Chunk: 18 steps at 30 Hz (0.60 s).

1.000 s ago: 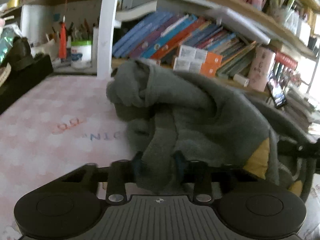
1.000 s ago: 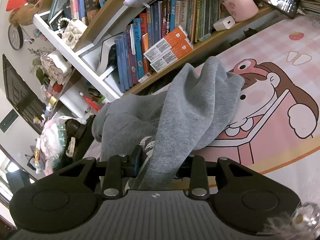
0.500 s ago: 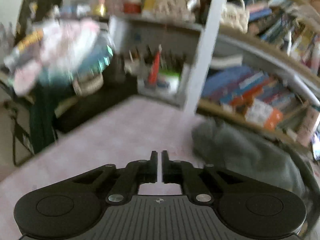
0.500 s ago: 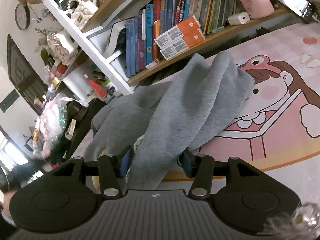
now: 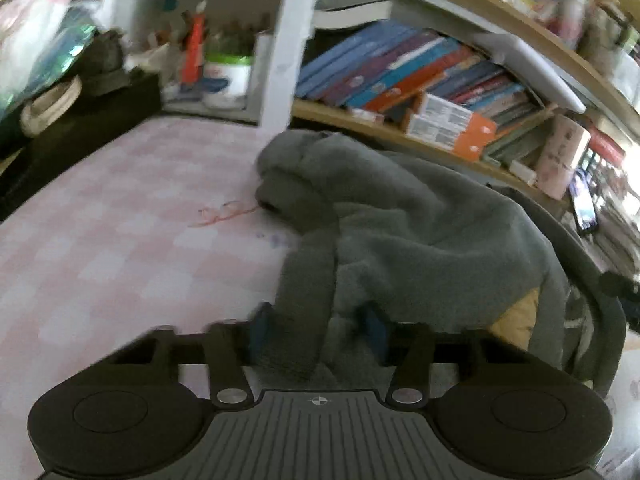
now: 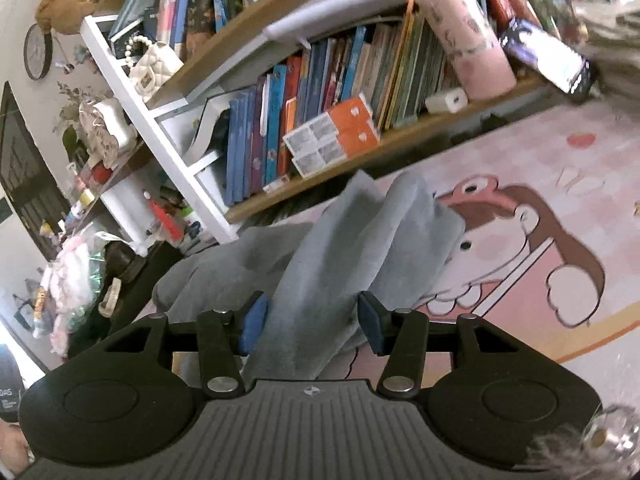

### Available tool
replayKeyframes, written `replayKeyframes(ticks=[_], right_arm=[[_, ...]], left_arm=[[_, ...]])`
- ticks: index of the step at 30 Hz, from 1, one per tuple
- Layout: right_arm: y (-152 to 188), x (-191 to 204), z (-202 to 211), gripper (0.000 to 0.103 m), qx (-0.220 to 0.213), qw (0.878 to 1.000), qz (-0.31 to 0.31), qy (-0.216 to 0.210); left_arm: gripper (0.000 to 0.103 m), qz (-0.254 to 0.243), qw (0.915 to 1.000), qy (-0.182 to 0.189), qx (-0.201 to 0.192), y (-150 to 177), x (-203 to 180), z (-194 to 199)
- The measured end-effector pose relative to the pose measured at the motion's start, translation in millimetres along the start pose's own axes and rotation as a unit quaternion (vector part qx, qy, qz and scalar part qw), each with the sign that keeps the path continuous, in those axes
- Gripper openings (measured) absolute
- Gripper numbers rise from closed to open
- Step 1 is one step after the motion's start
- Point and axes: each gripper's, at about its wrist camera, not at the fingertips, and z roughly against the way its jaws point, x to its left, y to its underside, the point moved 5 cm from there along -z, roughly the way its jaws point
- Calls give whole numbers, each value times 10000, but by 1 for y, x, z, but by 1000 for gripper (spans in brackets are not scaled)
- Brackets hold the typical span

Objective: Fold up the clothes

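Observation:
A crumpled grey fleece garment [image 5: 416,232] with a yellow patch lies on the pink checked mat [image 5: 120,232]. My left gripper [image 5: 316,328] is open, its blue pads on either side of a fold of the garment's near edge. In the right wrist view the same grey garment [image 6: 352,248] lies bunched on a cartoon-printed mat [image 6: 540,248]. My right gripper [image 6: 312,320] is open, with a fold of the cloth lying loose between its wide-apart pads.
A bookshelf [image 6: 320,112] full of books runs along the back of the mat, with orange boxes [image 5: 448,128] and a pink cylinder [image 5: 560,160] on its lowest board. A white post [image 5: 284,40] stands behind the garment. Clutter and a dark bench [image 5: 72,120] lie at the left.
My right gripper opened and let go of the garment. My left gripper let go, swung away shut, then came back to the garment with its jaws open around a fold.

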Motion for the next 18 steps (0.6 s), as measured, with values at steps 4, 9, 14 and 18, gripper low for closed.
replayKeyframes(ticks=[4,9,14,18], right_arm=[[-1,1,0,48,-27,10000,78,10],[-2,1,1,49,-88,9999,103,20],[0,4,-1,52,-16,9997,225,6],[5,3,-7,53,86,9995,281,76]], left_arm=[[24,298,9980,-142,-536,-12,15,20],[25,463,9815,-1152,-1458,-31,48,67],[42,507,9814,-1659,-819,-15,75,57],[46,737,9753,-1530,-1411,-14,74,72]])
